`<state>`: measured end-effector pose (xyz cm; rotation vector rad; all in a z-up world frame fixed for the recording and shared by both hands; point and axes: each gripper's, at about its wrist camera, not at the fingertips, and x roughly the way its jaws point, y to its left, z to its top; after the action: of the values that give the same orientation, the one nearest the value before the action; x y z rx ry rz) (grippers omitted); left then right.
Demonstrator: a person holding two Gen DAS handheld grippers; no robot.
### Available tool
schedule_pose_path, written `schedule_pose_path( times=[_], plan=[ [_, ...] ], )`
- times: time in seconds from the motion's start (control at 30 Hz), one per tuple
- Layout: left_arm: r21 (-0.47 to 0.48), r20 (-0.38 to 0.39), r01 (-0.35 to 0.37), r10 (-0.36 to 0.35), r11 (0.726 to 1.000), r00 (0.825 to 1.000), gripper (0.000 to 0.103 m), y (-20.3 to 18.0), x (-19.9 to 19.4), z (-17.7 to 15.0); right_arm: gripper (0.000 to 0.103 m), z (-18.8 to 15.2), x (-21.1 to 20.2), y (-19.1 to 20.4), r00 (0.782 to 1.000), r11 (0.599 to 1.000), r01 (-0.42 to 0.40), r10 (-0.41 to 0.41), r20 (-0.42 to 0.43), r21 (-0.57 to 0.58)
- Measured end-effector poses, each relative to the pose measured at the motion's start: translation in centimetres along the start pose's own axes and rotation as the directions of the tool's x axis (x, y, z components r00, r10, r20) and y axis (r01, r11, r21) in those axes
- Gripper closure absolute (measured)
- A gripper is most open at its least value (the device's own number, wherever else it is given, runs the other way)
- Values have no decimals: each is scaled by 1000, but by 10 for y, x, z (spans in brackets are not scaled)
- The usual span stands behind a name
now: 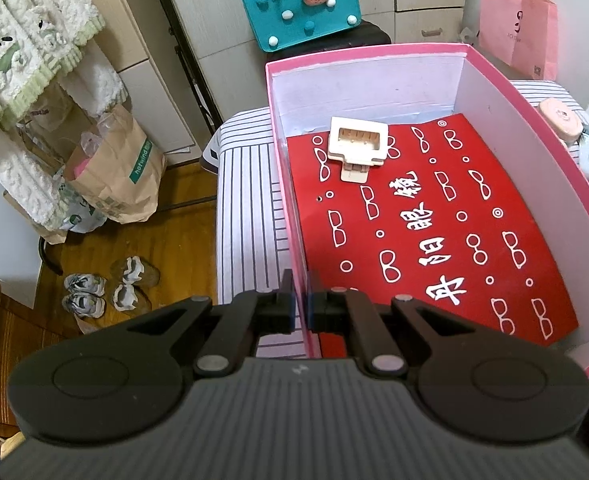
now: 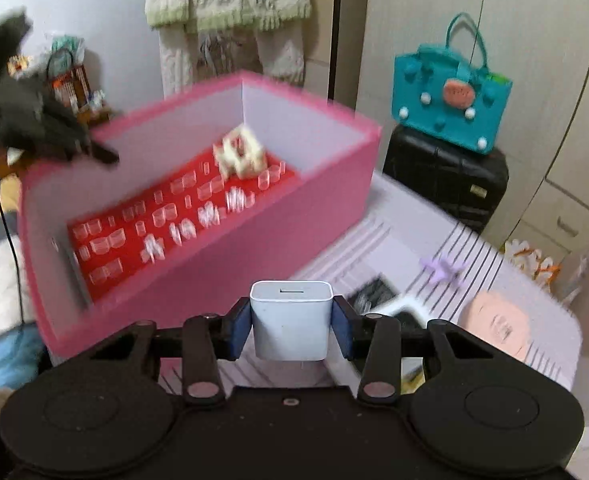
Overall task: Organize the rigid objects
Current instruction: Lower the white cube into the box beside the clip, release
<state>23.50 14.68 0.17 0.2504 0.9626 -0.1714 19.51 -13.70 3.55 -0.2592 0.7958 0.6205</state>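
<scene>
Right gripper [image 2: 291, 322] sat nearest the lens, pads clamped on a white charger block [image 2: 290, 320], held just outside the pink box [image 2: 222, 264] by its near long wall. Pink box (biggest thing on the striped cover [image 1: 246, 208]) had a red printed sheet [image 1: 426, 220] inside, w/ a cream clip [image 1: 357, 146] near its far end. Left gripper [image 1: 301, 300] was closed on the box's wall at a corner.

Tall-walled pink cardboard box [image 1: 534, 128] is open on top, most of its red printed liner [image 1: 434, 220] bare; only a cream plastic clip [image 1: 357, 146] sits nr the far wall. Left gripper [image 1: 301, 308] pinches the near-left wall, blocking that corner
</scene>
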Motion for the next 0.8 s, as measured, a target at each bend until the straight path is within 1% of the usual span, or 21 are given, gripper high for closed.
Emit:
schedule_pose_path(
  times=[0.13, 0.23, 0.3, 0.4, 0.5, 0.6, 0.8],
  plan=[
    [-4, -2, 9, -9, 1000, 1000, 99, 1, -1, 1, 55, 31, -20, 3, 997, 1000, -12, 13, 80, -6],
    [-15, 4, 16, -16, 1000, 1000, 99, 3, -2, 0, 55, 52, -17, 11, 992, 997, -71, 74, 104, -35],
    [-15, 5, 13, -13, 1000, 1000, 99, 3, -2, -1, 55, 66, -3, 20, 991, 992, -106, 112, 79, -72],
    [5, 12, -3, 2, 1000, 1000, 99, -1, -3, -1, 55, 83, 35, 33, 993, 983, -117, 120, 15, -139],
    [27, 30, -27, 26, 999, 999, 98, -7, -4, -4, 55, 95, 80, 35, 995, 988, -81, 73, -63, -133],
    [26, 30, -17, 16, 1000, 999, 98, -6, -4, -4, 55, 104, 111, 33, 992, 990, -52, 36, -120, -134],
    [28, 29, -9, 8, 1000, 1000, 98, -4, -4, -3, 55, 117, 156, 33, 971, 987, -22, -17, -238, -159]
  ],
)
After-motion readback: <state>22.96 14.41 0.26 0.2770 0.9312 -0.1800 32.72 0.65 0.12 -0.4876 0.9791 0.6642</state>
